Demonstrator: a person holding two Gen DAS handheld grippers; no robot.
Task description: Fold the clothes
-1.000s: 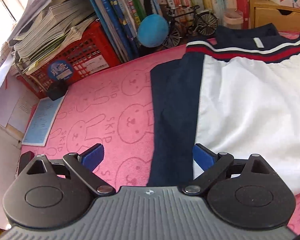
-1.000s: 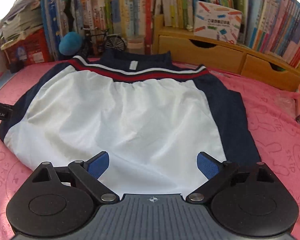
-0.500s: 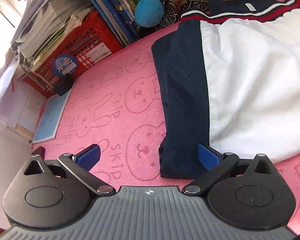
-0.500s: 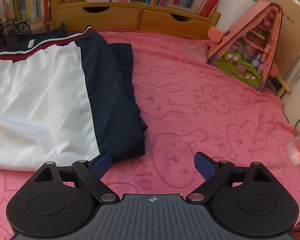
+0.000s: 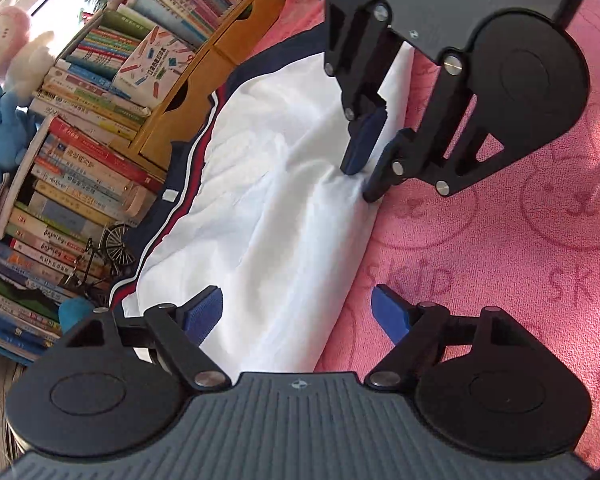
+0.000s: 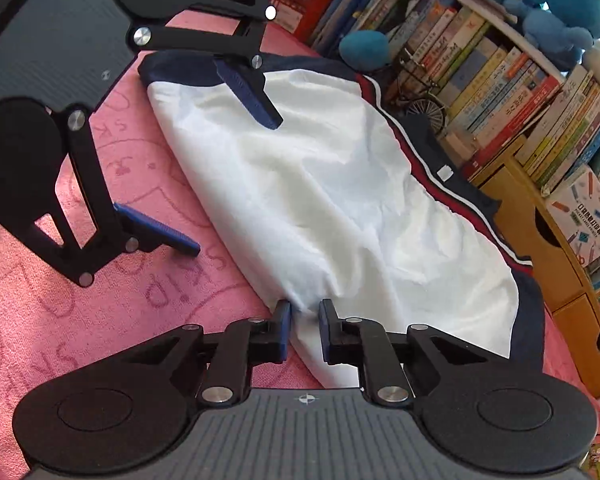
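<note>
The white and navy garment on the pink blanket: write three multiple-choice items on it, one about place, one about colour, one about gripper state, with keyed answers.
1. Where does the white and navy garment lie?
A. on the pink rabbit-print blanket
B. in a wooden drawer
C. on a chair

2. What colour is the stripe beside the white line on its band?
A. green
B. yellow
C. red

3. What is the right hand-held gripper doing?
A. closing on the garment's white edge
B. holding a book
C. standing wide open over bare blanket

Answers: 1 A, blanket shows all round it. 2 C, a red stripe runs along the navy band. 3 A, white cloth bunches between its closing jaws.
</note>
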